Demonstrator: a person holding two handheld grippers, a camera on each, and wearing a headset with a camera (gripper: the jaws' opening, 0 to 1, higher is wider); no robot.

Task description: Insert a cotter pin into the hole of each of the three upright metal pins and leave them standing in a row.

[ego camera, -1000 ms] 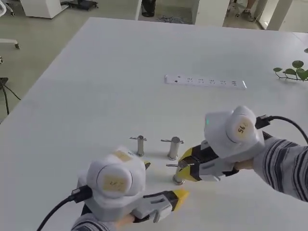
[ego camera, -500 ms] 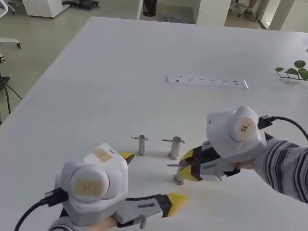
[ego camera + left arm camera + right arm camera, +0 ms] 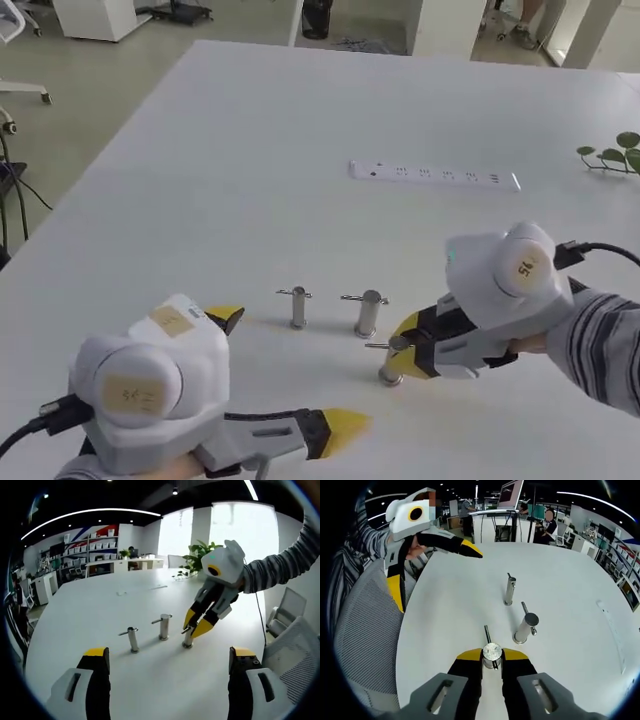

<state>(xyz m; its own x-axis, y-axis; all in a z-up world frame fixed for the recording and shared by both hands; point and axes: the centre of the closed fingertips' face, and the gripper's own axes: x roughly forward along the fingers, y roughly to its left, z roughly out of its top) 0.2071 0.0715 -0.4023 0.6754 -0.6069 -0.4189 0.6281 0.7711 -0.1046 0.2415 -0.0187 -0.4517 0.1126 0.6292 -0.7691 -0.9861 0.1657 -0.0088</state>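
Status: right hand-held gripper [image 3: 405, 347] is clamped on the head of the near pin [image 3: 390, 374], with a yellow jaw tip on either side. Right gripper view confirms it: the round pin top is pinched between the 2 jaws. Near pin is upright, base on the white counter [image 3: 250, 180]. Near cotter pin [image 3: 377, 345] sticks out sideways just under the head.

Left hand-held gripper [image 3: 168, 652] is open, jaws wide apart with nothing between them. It is held low at the near-left edge of the head view, well apart from all 3 pins.

Other 2 pins:
- left pin [image 3: 298, 310] is upright, with the left cotter pin [image 3: 294, 293] through its top.
- middle pin [image 3: 368, 315] is upright just beside it, with the middle cotter pin [image 3: 353, 298] through its top.

Layout: left and middle pins sit side by side. Near pin is offset from them, closer to the person and to the right of the middle pin.

Background: power strip [image 3: 433, 175] lies farther back on the counter, and plant [image 3: 610, 155] is at the right edge.
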